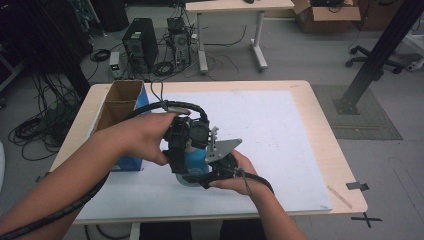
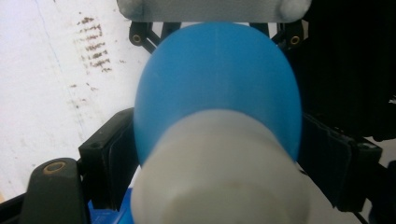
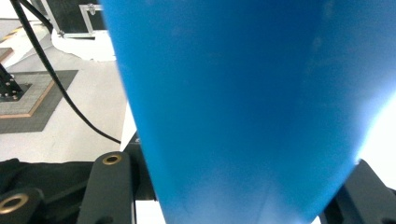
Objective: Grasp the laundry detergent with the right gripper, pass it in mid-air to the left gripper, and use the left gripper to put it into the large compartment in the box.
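Our right tool (image 1: 200, 176) pinches the blue bottle (image 1: 196, 159); our left tool (image 1: 186, 146), half-spread, straddles its white cap (image 2: 219, 170) and could slip off.

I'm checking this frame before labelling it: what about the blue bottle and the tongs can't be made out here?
- High view: most of the blue bottle is hidden behind the left tongs, the right tongs and both hands.
- Left gripper view: the white cap is blurred and cut off by the bottom edge; whether the pads press it cannot be told.
- Right gripper view: the bottle hides any label, and the picture's edges cut off its ends.
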`<move>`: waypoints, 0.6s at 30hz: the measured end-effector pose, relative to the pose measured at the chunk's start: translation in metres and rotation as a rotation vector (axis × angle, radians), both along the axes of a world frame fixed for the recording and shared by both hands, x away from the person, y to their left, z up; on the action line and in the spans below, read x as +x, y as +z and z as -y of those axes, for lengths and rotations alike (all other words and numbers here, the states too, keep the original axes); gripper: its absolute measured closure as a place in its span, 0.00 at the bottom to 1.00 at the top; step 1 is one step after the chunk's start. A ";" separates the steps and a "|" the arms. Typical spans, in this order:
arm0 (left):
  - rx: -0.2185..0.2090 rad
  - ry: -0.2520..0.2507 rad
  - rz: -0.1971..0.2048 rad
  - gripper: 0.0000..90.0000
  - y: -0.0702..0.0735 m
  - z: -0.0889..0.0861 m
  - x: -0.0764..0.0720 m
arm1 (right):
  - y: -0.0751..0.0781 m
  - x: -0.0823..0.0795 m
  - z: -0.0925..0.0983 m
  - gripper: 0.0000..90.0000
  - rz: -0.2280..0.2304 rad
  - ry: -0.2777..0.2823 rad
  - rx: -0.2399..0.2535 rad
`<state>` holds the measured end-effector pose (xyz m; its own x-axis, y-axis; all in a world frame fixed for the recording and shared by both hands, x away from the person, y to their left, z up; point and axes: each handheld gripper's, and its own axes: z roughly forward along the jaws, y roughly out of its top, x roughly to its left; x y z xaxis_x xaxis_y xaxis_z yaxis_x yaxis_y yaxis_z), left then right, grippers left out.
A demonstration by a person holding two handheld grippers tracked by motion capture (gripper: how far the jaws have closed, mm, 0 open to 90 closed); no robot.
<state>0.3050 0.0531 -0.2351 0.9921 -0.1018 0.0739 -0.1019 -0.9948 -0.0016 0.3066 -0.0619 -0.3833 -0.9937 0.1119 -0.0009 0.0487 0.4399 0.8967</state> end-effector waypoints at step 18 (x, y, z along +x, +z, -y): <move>-0.013 -0.010 0.000 0.33 -0.001 0.002 -0.002 | 0.001 -0.002 0.002 0.48 0.005 -0.006 0.001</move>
<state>0.3027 0.0508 -0.2366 0.9910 -0.1104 0.0754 -0.1116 -0.9937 0.0115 0.3045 -0.0637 -0.3820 -0.9931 0.1175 -0.0059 0.0467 0.4392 0.8972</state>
